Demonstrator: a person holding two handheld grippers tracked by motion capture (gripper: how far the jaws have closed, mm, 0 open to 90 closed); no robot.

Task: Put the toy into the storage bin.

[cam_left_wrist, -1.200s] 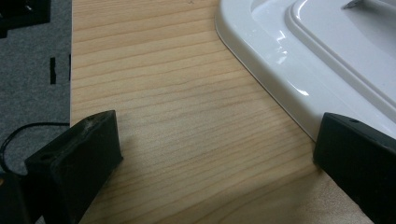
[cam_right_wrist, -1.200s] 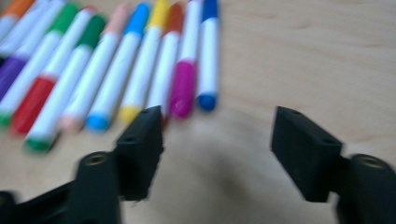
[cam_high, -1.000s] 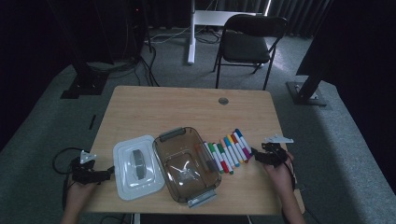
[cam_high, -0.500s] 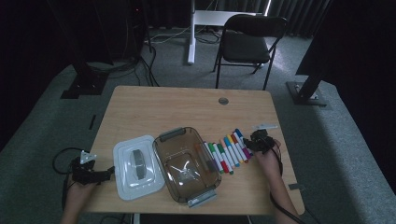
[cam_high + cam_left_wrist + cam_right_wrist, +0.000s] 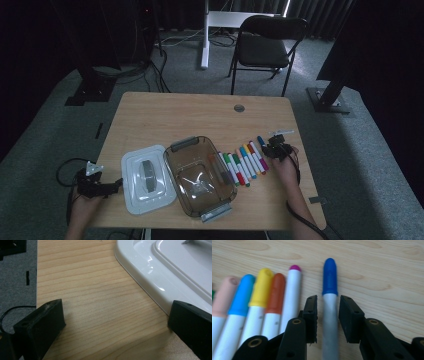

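Lower left of the high view: your left gripper, jaws wide, idle beside the white lid. Centre: brown container, uncovered. Right: marker row; your right gripper, jaws narrow, straddles the blue marker, seemingly for pickup.

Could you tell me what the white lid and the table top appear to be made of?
The white lid looks like glossy moulded plastic, judging by its bright highlights. The table top looks like matt wood or wood-look laminate: pale grain lines, no shine.

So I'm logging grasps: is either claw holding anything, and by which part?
Not clearly. The right claw straddles the blue marker at its white barrel below the cap, jaws not visibly touching. The left claw is open over bare table.
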